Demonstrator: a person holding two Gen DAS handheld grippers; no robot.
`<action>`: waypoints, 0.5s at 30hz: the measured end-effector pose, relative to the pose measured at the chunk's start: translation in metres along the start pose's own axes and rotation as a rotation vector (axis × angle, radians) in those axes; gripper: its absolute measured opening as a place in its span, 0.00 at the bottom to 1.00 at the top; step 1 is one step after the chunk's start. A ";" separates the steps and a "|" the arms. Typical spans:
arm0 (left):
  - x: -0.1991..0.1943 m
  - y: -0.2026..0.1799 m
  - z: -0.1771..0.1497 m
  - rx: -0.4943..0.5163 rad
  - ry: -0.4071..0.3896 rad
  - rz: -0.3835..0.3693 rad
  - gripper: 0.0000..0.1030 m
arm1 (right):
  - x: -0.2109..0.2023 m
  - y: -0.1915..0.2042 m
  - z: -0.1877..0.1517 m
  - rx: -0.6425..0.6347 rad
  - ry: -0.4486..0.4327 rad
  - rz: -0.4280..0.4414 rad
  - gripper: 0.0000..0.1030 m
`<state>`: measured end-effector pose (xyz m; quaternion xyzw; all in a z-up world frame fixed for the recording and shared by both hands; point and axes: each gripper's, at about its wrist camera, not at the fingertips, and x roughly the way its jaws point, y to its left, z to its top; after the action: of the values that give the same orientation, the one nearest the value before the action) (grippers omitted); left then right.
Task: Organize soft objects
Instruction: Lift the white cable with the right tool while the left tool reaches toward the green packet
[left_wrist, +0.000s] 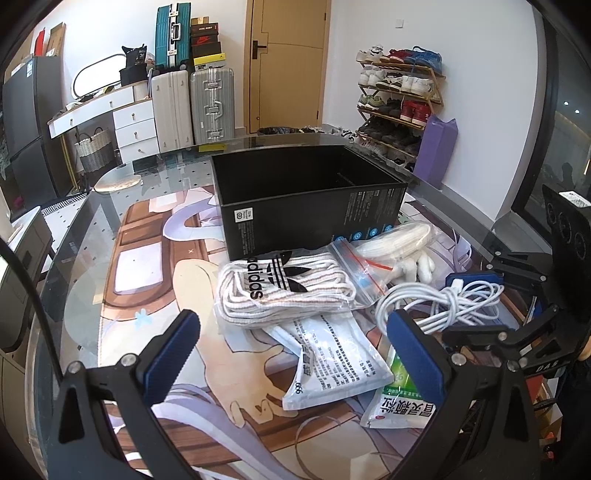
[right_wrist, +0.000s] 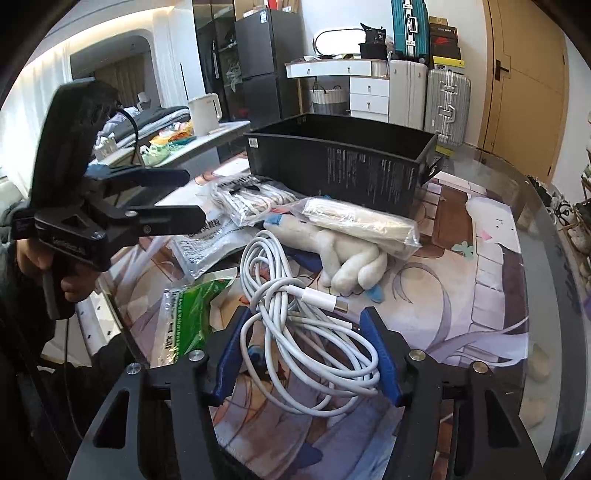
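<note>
Coiled white cable (right_wrist: 306, 325) on the glass desk (right_wrist: 535, 229) between the right gripper (right_wrist: 308, 354) jaws, pads apart not pressing, left gripper (left_wrist: 291, 354) jaws spread wide over bagged striped socks (left_wrist: 284, 291), matte black box (left_wrist: 306, 192) behind.

white walls, wooden door (left_wrist: 288, 66) at 12 o'clock, shoe rack (left_wrist: 400, 99) at 2, suitcases (left_wrist: 192, 103) and white drawers (left_wrist: 133, 125) at 10, dark fridge (right_wrist: 258, 62), glass tabletop (left_wrist: 92, 236) with anime mat

The black box (left_wrist: 314, 199) hides its own floor from both views.
</note>
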<state>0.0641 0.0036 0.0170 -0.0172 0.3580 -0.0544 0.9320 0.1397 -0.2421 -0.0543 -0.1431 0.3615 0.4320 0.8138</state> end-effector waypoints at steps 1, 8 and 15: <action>0.000 0.000 0.000 0.002 0.000 -0.003 0.99 | -0.003 -0.001 -0.001 0.002 -0.009 0.004 0.59; -0.004 -0.007 0.000 0.030 0.007 -0.047 0.99 | -0.028 -0.014 0.001 0.042 -0.103 0.027 0.59; -0.005 -0.031 -0.005 0.119 0.041 -0.101 0.99 | -0.047 -0.019 0.003 0.064 -0.172 0.030 0.59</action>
<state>0.0545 -0.0262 0.0185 0.0214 0.3719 -0.1228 0.9199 0.1395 -0.2800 -0.0196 -0.0741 0.3059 0.4431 0.8394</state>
